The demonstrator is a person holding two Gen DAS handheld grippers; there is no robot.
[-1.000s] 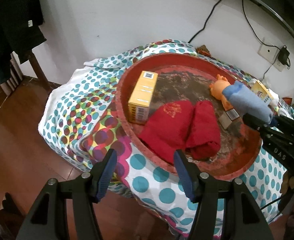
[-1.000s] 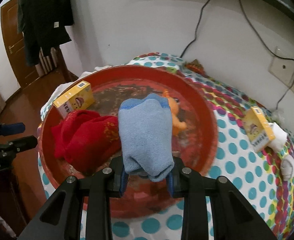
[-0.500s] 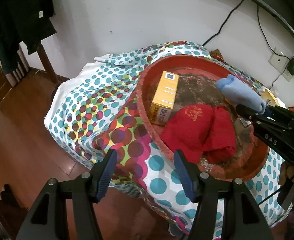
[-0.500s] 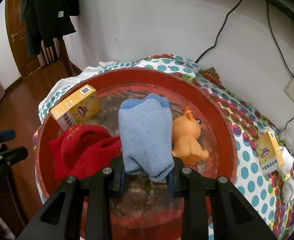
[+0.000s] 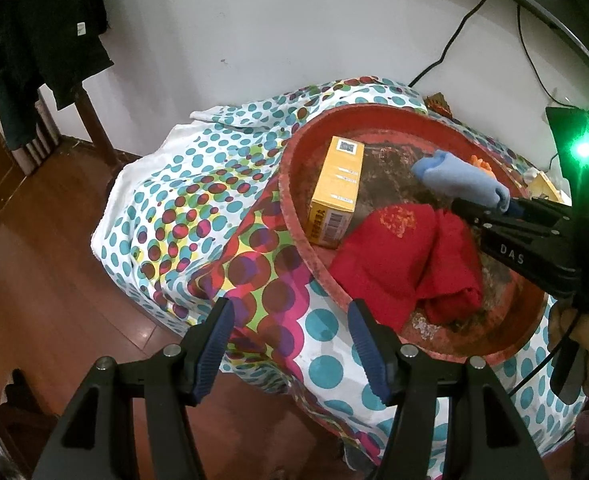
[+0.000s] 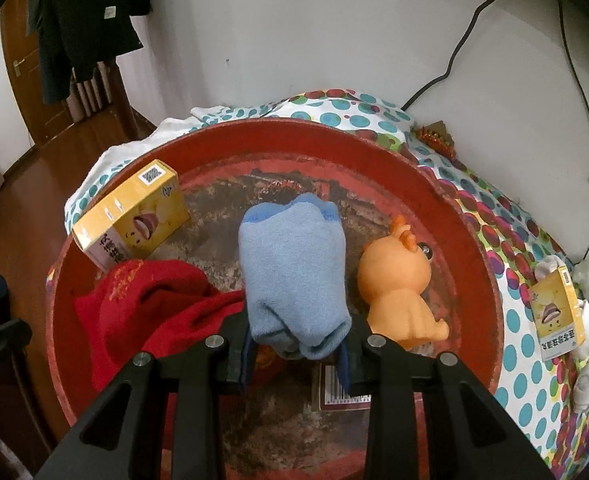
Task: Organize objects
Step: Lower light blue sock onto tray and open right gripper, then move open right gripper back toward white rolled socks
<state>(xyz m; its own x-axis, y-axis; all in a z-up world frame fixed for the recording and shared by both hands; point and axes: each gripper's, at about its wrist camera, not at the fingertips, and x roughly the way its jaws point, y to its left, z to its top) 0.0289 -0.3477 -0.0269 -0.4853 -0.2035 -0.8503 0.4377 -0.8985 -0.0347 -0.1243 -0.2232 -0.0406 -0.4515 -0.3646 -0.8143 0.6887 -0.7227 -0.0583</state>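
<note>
A red round tray (image 6: 470, 240) sits on a table draped in a polka-dot cloth (image 5: 198, 216), pushed against a white wall. Over the tray, the right gripper (image 6: 297, 354) clasps a light blue sock (image 6: 294, 272) by its lower end, the sock standing up between the blue pads; the jaws are just starting to part, the sock still pinched between them. Inside the tray, a red cloth (image 6: 150, 304) lies bunched to the left of the sock, a yellow box (image 6: 134, 216) leans against the tray's left rim, and an orange toy animal (image 6: 402, 284) lies just to the right of the sock. A second yellow box (image 6: 558, 316) rests on the cloth outside the tray, near white fabric pieces. The left gripper (image 5: 290, 332) hangs released and empty over the table's near edge, beside the tray. Dark clothes (image 6: 86, 12) hang by a wooden door in the background.
</note>
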